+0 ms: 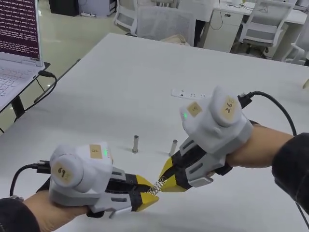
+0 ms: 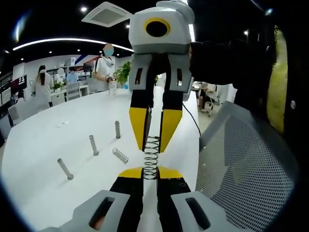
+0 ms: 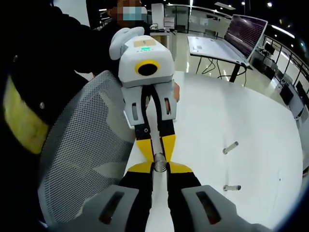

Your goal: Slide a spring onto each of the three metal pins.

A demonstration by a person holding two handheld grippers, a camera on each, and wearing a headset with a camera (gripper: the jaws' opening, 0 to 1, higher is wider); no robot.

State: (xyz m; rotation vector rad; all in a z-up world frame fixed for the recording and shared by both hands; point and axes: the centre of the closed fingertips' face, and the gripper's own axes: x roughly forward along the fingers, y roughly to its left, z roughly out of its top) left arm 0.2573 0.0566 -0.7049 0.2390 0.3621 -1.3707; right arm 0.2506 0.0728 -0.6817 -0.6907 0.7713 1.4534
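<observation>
While left gripper (image 1: 148,194) and right gripper (image 1: 165,177) clamp opposite ends of one spring (image 1: 157,185), two pins (image 1: 135,144) stand just beyond.

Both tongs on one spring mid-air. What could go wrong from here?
1. The spring is pinched only at its ends between left tongs and right tongs; a slip could flick it away.
2. Lowering it may knock the upright pins or the loose spring lying beside them.

Sticker (image 1: 64,172) "69" on left gripper (image 1: 150,192)
</observation>
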